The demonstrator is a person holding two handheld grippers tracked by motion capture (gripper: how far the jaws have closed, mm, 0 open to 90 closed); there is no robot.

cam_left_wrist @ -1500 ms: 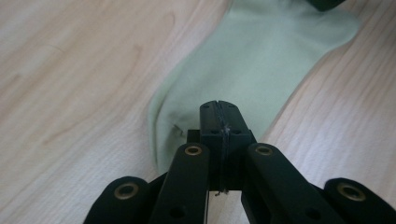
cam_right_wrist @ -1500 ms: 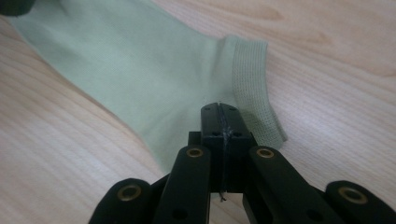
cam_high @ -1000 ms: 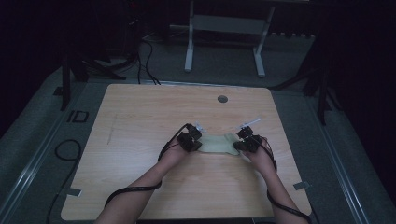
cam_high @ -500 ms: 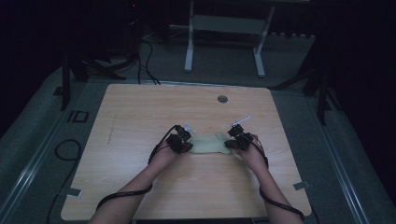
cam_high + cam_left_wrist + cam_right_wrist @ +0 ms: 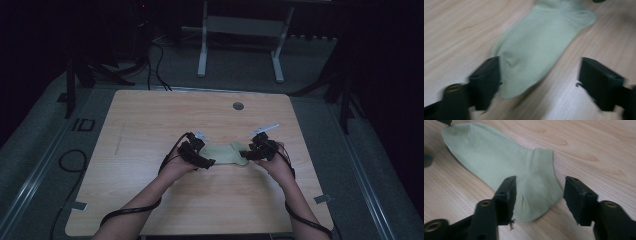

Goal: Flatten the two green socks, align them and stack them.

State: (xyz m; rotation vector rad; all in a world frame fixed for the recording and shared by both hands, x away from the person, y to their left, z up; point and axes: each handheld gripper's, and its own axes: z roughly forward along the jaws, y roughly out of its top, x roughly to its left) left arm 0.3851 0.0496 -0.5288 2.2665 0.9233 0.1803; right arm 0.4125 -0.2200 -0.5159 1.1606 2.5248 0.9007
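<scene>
A pale green ankle sock point(image 5: 225, 154) lies flat on the wooden table point(image 5: 150, 125), stretched left to right between my two grippers. My left gripper point(image 5: 209, 162) is at its toe end. In the left gripper view the sock point(image 5: 541, 42) reaches between the jaws of the left gripper point(image 5: 540, 67), which have just been opening and stand wide apart, not pressing it. My right gripper point(image 5: 246, 155) is at the cuff end. In the right gripper view the ribbed cuff of the sock point(image 5: 534, 180) lies between the right gripper's point(image 5: 540, 183) jaws, which have also just been opening and stand clear of it.
A round cable hole point(image 5: 238, 106) sits near the table's far edge. A metal stand point(image 5: 240, 30) and cables are on the floor behind the table. A cable loop point(image 5: 70, 160) lies on the floor at the left. Bare tabletop surrounds the sock.
Both hands and the sock shifted a little to the left. The sock now rests on the table with the jaws spread around its ends.
</scene>
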